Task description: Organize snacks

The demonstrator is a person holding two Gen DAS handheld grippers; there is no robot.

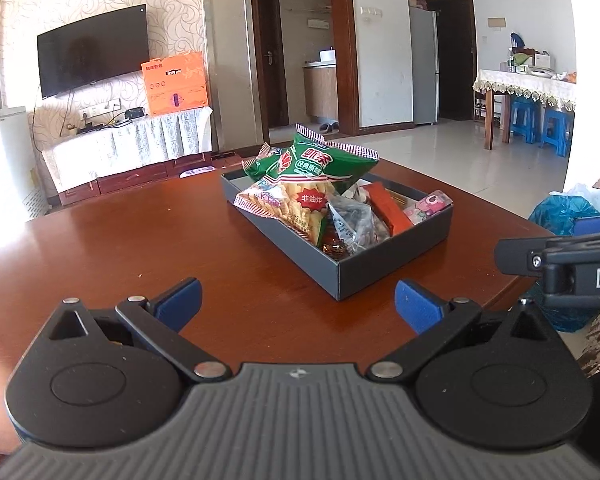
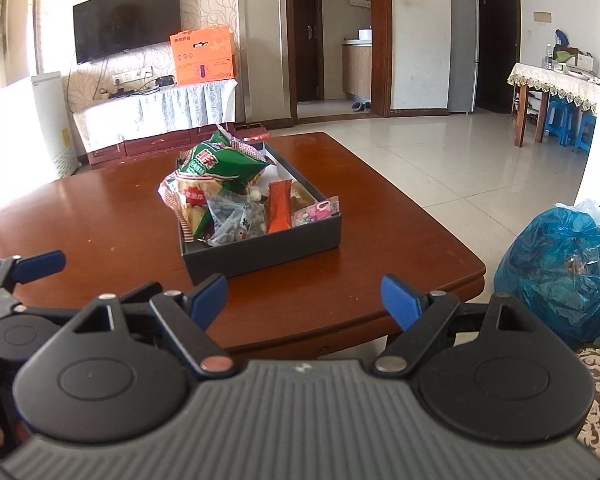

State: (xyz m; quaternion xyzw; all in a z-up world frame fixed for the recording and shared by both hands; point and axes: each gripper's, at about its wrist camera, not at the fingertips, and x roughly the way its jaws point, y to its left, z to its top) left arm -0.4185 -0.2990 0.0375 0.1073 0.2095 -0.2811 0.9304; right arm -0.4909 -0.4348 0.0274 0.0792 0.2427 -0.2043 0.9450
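1. Both grippers hang near the table's near edge: the left gripper [image 1: 298, 300] has its jaws spread wide with nothing between them, and the right gripper [image 2: 304, 300] is equally wide and empty.
2. Beyond them, on the table [image 1: 100, 240], the dark box [image 1: 396, 256] sits well clear of both sets of pads.
3. Leftmost in the box is the green bag [image 1: 324, 164], puffed and perched on a yellow-windowed bag [image 1: 292, 204] that overhangs the box's left wall.
4. Next comes the clear packet [image 1: 352, 220], then the orange bar [image 1: 388, 208], then the pink packet [image 1: 428, 204] at the right corner, leaning on the wall.
5. Everything visible appears to be in the box already, so the job looks nearly done; the remaining step is probably tidying the pile.
6. To do that well, I would take the green bag first, pinching its crimped seam, not its air-filled belly, which would slip or crush.
7. Keep one gripper free to steady the box, since the light cardboard may slide.
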